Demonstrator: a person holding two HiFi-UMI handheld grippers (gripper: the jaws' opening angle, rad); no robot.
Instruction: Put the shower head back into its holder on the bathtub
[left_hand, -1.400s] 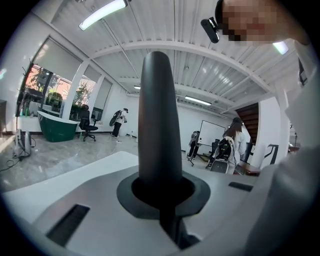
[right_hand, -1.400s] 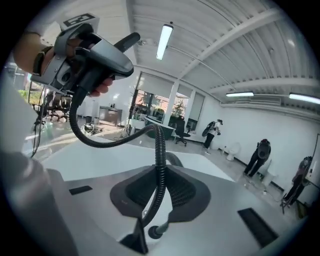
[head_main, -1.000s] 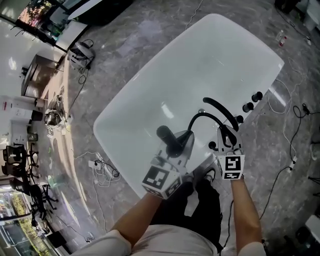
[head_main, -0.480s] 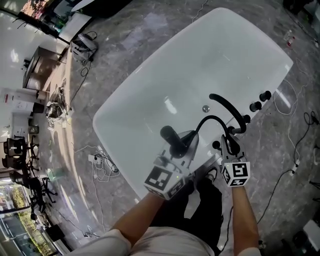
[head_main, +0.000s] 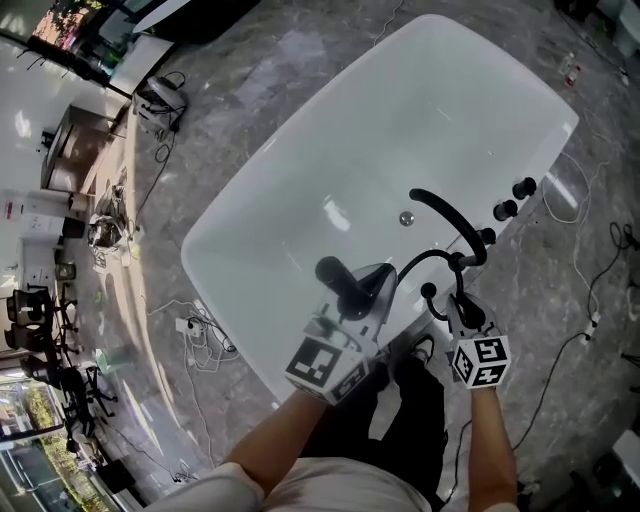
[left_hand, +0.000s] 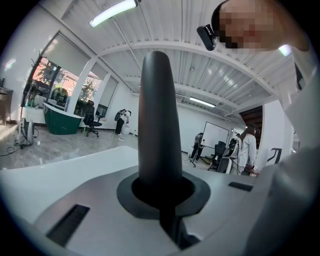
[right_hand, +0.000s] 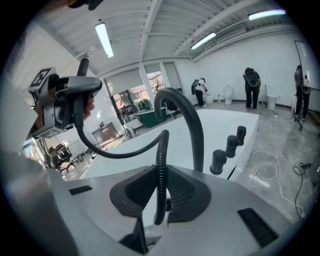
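Note:
The black shower head (head_main: 336, 279) stands upright in my left gripper (head_main: 352, 303), which is shut on its handle (left_hand: 159, 125) over the near rim of the white bathtub (head_main: 330, 150). Its black ribbed hose (head_main: 418, 262) loops right to my right gripper (head_main: 455, 300), which is shut on the hose (right_hand: 160, 170) beside the tub's edge. Behind the hose rises the curved black spout (head_main: 445, 213), also visible in the right gripper view (right_hand: 186, 117). Three black knobs (head_main: 505, 209) line the rim beyond it. A small black fitting (head_main: 427, 290) sits near my right jaws; I cannot tell if it is the holder.
White cables and a power strip (head_main: 195, 330) lie on the marble floor left of the tub. More cable (head_main: 565, 205) trails on the floor to the right. The person's dark legs (head_main: 400, 400) stand against the tub's near end. People stand far off in the room (right_hand: 251, 85).
My right gripper has slid down and toward the person along the hose and rolled a little. The left gripper and shower head have stayed in place.

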